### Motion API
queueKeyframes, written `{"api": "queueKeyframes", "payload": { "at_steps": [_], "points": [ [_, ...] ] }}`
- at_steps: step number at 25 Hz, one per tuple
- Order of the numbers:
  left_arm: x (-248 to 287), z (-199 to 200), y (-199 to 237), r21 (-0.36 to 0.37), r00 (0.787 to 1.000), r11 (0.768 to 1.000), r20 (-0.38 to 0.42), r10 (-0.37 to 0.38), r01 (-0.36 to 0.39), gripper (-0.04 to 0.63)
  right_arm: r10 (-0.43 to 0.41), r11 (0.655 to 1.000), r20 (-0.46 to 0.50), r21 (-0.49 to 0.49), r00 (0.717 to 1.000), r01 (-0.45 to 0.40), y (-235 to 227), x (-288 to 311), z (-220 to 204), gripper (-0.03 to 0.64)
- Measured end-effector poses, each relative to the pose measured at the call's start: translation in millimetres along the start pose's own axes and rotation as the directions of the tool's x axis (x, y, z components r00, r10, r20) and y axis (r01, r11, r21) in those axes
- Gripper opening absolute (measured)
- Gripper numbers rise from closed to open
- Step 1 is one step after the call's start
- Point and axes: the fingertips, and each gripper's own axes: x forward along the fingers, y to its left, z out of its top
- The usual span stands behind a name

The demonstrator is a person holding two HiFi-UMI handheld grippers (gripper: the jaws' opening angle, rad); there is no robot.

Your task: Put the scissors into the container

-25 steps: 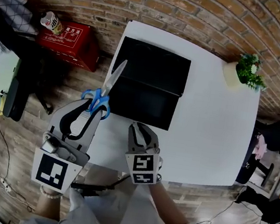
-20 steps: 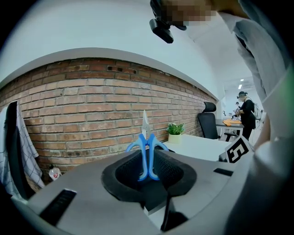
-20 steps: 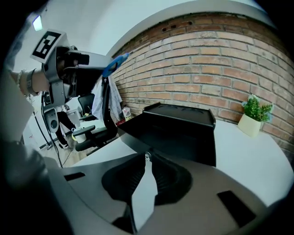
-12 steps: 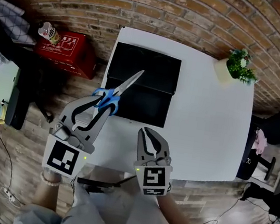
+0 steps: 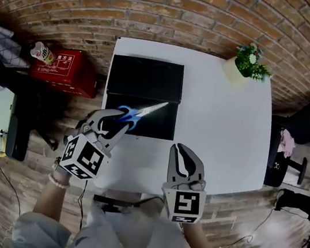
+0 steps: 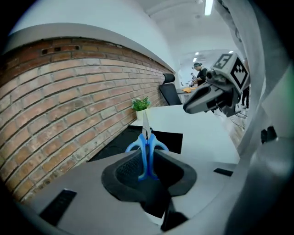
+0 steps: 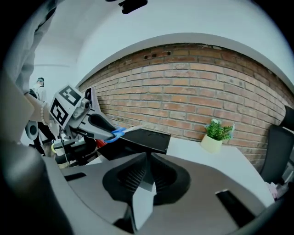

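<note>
The scissors (image 5: 139, 113) have blue handles and silver blades. My left gripper (image 5: 119, 123) is shut on the handles, and the blades point right over the front half of the black container (image 5: 145, 78). In the left gripper view the scissors (image 6: 146, 143) stand upright between the pads, tips toward the plant, with the container (image 6: 171, 139) below. My right gripper (image 5: 182, 151) hovers over the table's near edge, shut and empty. From the right gripper view (image 7: 146, 176) I see the left gripper (image 7: 98, 125) holding the scissors (image 7: 120, 131) at the container (image 7: 144, 140).
The white table (image 5: 224, 126) carries a small potted plant (image 5: 247, 61) at its far right corner. A red box (image 5: 64, 71) and a can lie on the wooden floor to the left. A brick wall runs behind the table. A dark chair stands to the right.
My left gripper has carried the scissors right, from the table's left edge to over the container, blades swinging from upward to pointing right. The right gripper has drifted right and nearer.
</note>
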Motion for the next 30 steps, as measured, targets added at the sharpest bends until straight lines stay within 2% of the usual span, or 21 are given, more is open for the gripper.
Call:
{"api": "queueKeyframes", "payload": {
  "at_steps": [4, 8, 16, 19, 24, 30],
  "points": [
    [24.4, -16.4, -8.8, 0.065, 0.994, 0.994, -0.079, -0.077, 0.083, 0.095, -0.045, 0.999, 0.007, 0.002, 0.999, 0.045, -15.4, -8.7, 1.2, 0.057],
    [44.9, -33.7, -14.3, 0.092, 0.977, 0.983, -0.157, -0.142, 0.158, 0.095, -0.085, 0.996, 0.007, 0.021, 0.996, 0.084, -26.2, -14.4, 1.0, 0.058],
    [72.4, -57.9, -20.9, 0.087, 0.925, 0.959, -0.301, -0.232, 0.269, 0.095, -0.129, 0.991, -0.003, 0.041, 0.992, 0.129, -37.2, -21.5, -5.7, 0.058],
    [76.3, -61.2, -24.2, 0.09, 0.897, 0.948, -0.36, -0.255, 0.305, 0.095, -0.134, 0.99, -0.004, 0.046, 0.991, 0.134, -39.6, -24.9, -7.1, 0.058],
    [79.8, -73.9, -32.7, 0.139, 0.845, 0.928, -0.475, -0.244, 0.346, 0.095, -0.141, 0.989, 0.003, 0.052, 0.99, 0.14, -39.4, -31.1, -6.4, 0.058],
    [84.5, -79.3, -31.2, 0.149, 0.82, 0.932, -0.534, -0.206, 0.331, 0.097, -0.151, 0.987, 0.001, 0.048, 0.989, 0.151, -42.3, -39.9, -5.6, 0.057]
  ]
}}
